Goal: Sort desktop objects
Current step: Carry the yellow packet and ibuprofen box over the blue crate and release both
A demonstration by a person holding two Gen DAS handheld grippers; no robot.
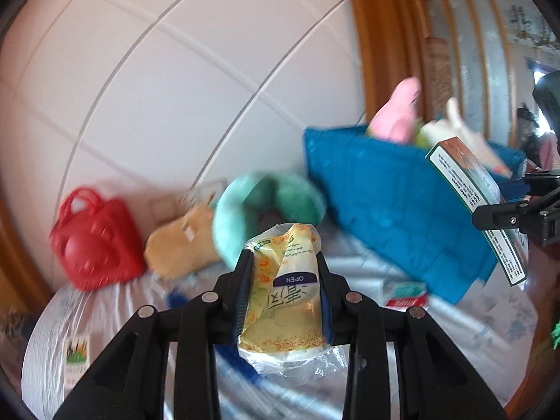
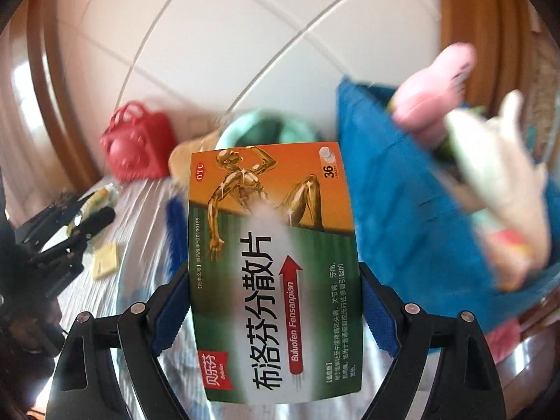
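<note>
Your left gripper (image 1: 284,280) is clamped on a yellow snack packet (image 1: 285,294), its fingers pressing the wrapper from both sides; the packet stands upright between them, its crinkled top poking above the fingertips and a clear plastic end hanging below, raised over the silvery tablecloth (image 1: 472,332). Your right gripper (image 2: 274,301) grips an orange-and-green medicine box (image 2: 273,273) by its long edges, blue pads (image 2: 171,301) tight against the card, the box held face-on to the camera and lifted off the cloth. From the left wrist view that same box (image 1: 479,206) shows tilted in front of the blue bin's (image 1: 392,206) right end, with the right gripper (image 1: 518,210) reaching in from the edge of the frame. Take the blue bin as your landmark: it sits at the back right against the white tiled wall (image 1: 175,87), and a pink plush (image 1: 397,112) and a cream plush (image 1: 458,129) stick up out of it. Just left of the bin lies a green plush ring (image 1: 266,206), then a tan plush (image 1: 178,245) touching it, then a red basket (image 1: 94,241) further left by the wall. A small red-and-green carton (image 1: 407,294) lies on the cloth below the bin. From the right wrist view, a yellow note (image 2: 105,262) lies on the cloth far left of the bin, near your left gripper (image 2: 70,234).
</note>
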